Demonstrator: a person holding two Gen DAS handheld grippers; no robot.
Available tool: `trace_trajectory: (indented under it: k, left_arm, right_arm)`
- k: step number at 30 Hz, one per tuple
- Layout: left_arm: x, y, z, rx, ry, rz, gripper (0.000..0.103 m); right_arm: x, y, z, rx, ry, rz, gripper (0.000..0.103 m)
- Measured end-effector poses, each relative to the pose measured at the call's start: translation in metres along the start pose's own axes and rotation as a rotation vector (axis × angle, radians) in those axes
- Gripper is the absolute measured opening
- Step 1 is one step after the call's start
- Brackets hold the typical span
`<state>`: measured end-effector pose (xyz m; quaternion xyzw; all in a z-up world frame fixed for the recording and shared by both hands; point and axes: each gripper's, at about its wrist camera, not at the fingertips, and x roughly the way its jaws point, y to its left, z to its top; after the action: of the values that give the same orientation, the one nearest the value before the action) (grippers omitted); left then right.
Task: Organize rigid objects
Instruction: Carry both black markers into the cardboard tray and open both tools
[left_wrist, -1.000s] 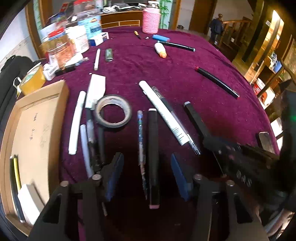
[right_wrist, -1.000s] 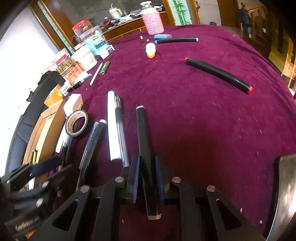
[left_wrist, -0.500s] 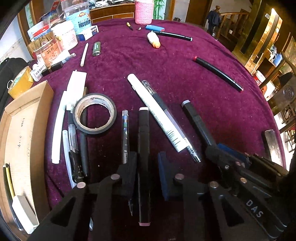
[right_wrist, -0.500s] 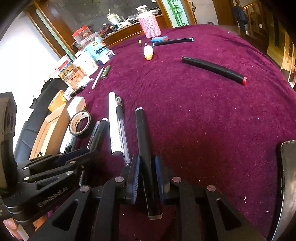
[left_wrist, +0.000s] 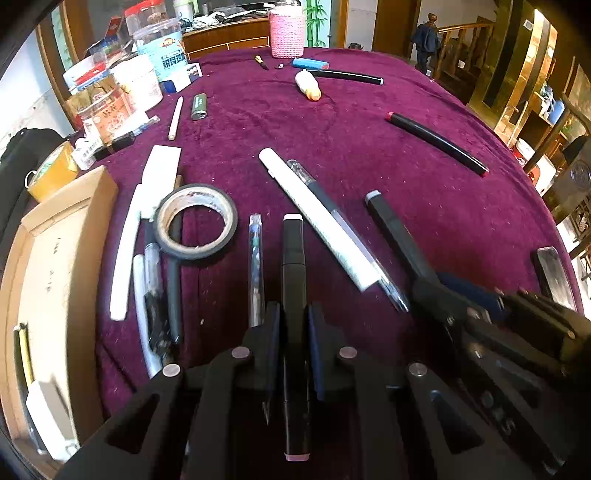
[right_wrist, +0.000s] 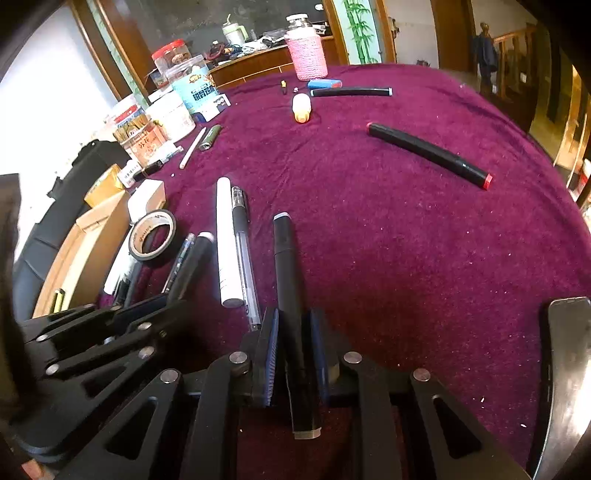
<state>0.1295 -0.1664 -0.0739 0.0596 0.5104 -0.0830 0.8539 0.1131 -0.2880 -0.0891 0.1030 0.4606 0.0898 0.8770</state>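
Note:
A black marker with pink end caps (left_wrist: 293, 258) lies on the purple cloth between the pads of my left gripper (left_wrist: 293, 314). The jaws are closing and the pads press its sides. My right gripper (right_wrist: 293, 321) is shut on a black marker with a grey cap (right_wrist: 284, 251), which points away across the cloth. In the left wrist view the right gripper (left_wrist: 436, 291) sits to the right, on the same grey-capped marker (left_wrist: 391, 229). The right wrist view shows the left gripper (right_wrist: 166, 299) low on the left.
A tape roll (left_wrist: 195, 225), a blue pen (left_wrist: 255, 258), a white marker (left_wrist: 317, 218) and more pens lie nearby. A cardboard box (left_wrist: 55, 240) stands at the left. A red-capped black marker (left_wrist: 436, 142) lies far right. A phone (right_wrist: 569, 369) rests at the table's right edge.
My left gripper's jaws have come together around the pink-capped black marker, from wide apart to pressing on it. The right gripper keeps its hold on the grey-capped marker.

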Motion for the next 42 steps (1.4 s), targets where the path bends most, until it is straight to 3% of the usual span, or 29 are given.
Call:
trace_trajectory:
  k: [9, 15, 20, 25, 34, 42]
  left_arm:
    - [-0.04, 0.012, -0.027, -0.028, -0.038, -0.041, 0.014]
    - [-0.066, 0.03, -0.041, -0.06, -0.067, -0.06, 0.014]
    - [-0.085, 0.06, -0.052, -0.129, -0.069, -0.125, 0.014]
    - [-0.111, 0.103, -0.059, -0.207, -0.09, -0.142, 0.014]
    - [-0.141, 0.164, -0.063, -0.309, -0.162, -0.013, 0.014]
    - [-0.138, 0.193, -0.065, -0.348, -0.164, 0.032, 0.014]
  right_arm:
    - [-0.008, 0.007, -0.012, 0.017, 0.008, -0.014, 0.016]
    - [-0.023, 0.016, -0.022, 0.067, 0.005, 0.057, 0.016]
    - [-0.045, 0.044, -0.025, 0.036, -0.042, 0.115, 0.016]
    - [-0.057, 0.082, -0.024, -0.015, -0.049, 0.219, 0.016]
    - [-0.046, 0.153, -0.017, -0.131, -0.008, 0.328, 0.017]
    - [-0.026, 0.196, -0.015, -0.198, 0.033, 0.359, 0.017]
